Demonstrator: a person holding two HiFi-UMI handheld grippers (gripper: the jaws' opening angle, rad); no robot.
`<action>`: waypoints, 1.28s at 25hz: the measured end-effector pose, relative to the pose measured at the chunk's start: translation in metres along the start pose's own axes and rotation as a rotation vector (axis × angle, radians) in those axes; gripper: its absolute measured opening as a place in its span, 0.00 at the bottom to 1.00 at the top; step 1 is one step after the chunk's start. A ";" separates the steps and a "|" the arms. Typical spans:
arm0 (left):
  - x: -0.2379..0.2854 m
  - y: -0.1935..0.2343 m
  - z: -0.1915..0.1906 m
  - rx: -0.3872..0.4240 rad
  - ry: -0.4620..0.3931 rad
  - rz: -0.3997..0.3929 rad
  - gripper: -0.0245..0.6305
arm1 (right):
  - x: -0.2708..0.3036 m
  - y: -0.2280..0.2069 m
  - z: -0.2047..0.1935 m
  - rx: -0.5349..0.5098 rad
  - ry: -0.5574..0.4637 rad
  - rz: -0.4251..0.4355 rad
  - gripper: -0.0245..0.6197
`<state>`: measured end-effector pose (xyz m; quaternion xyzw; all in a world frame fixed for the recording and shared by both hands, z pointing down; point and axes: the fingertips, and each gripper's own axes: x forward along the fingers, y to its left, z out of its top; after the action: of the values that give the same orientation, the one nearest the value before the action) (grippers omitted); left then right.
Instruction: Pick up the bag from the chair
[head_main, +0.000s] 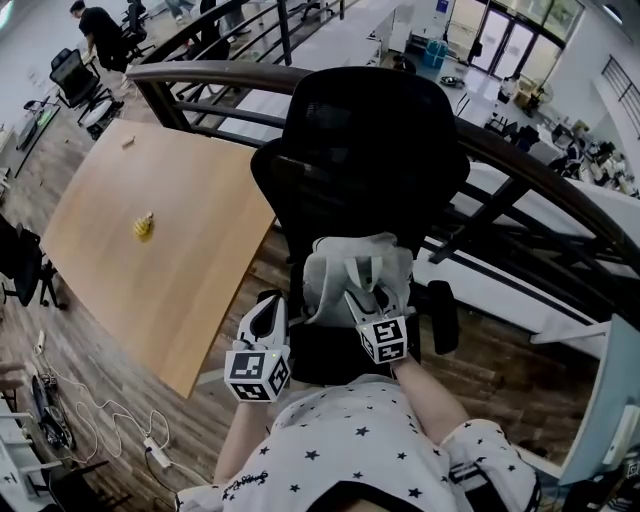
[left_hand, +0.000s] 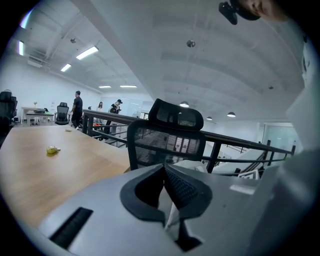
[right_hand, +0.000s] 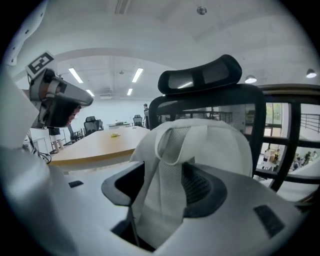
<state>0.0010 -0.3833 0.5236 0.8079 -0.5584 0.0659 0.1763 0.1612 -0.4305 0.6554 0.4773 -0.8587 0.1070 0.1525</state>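
Note:
A light grey bag (head_main: 350, 262) sits on the seat of a black mesh office chair (head_main: 360, 150), leaning on its backrest. My right gripper (head_main: 368, 298) is at the bag's front. In the right gripper view the bag's mesh strap (right_hand: 167, 165) runs down between the jaws, and the right gripper (right_hand: 167, 186) is shut on it, with the bag's body (right_hand: 220, 145) just behind. My left gripper (head_main: 268, 312) hovers at the seat's left edge, beside the bag and apart from it. In its own view the left gripper (left_hand: 167, 172) is shut and empty, pointing at the chair back (left_hand: 165, 142).
A wooden table (head_main: 150, 250) stands left of the chair with a small yellow object (head_main: 143, 227) on it. A dark railing (head_main: 520, 165) curves behind the chair. Cables and a power strip (head_main: 155, 450) lie on the floor at lower left. People stand far off (head_main: 100, 35).

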 end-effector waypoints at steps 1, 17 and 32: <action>0.002 -0.002 0.000 0.003 0.001 -0.003 0.05 | -0.001 0.001 0.006 -0.007 -0.018 0.005 0.38; 0.003 -0.019 -0.001 0.027 -0.001 -0.019 0.05 | 0.006 0.002 0.084 -0.029 -0.203 -0.016 0.37; -0.003 -0.013 -0.008 0.018 0.000 0.023 0.05 | 0.020 -0.014 0.122 0.066 -0.284 -0.098 0.18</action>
<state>0.0128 -0.3733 0.5273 0.8030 -0.5671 0.0732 0.1682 0.1436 -0.4934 0.5500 0.5339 -0.8432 0.0592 0.0188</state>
